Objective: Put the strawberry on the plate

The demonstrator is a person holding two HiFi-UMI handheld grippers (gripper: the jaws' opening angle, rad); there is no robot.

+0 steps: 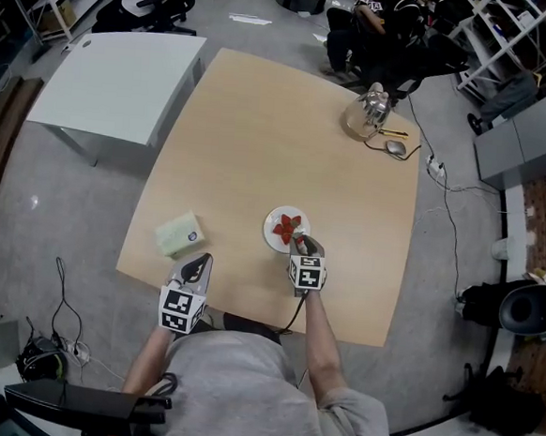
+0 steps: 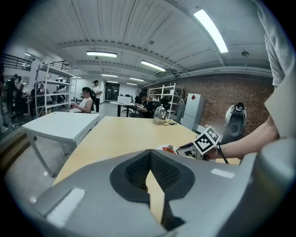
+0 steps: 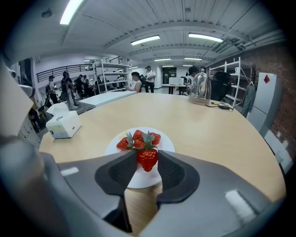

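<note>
My right gripper (image 3: 147, 159) is shut on a red strawberry (image 3: 147, 158) with a green leafy top, held just above the near part of a small white plate (image 3: 163, 140). Several other strawberries (image 3: 137, 140) lie on that plate. In the head view the plate (image 1: 275, 222) sits near the middle of the tan table (image 1: 260, 145), with the right gripper (image 1: 302, 245) at its near right rim. My left gripper (image 2: 149, 170) has its pads together with nothing between them; it hovers at the table's near edge, left gripper (image 1: 196, 270) apart from the plate.
A pale green tissue box (image 1: 179, 234) lies left of the plate, tissue box (image 3: 64, 125). A glass kettle (image 1: 368, 114) and small items stand at the far right corner. A white table (image 1: 114, 82) stands far left. People sit beyond.
</note>
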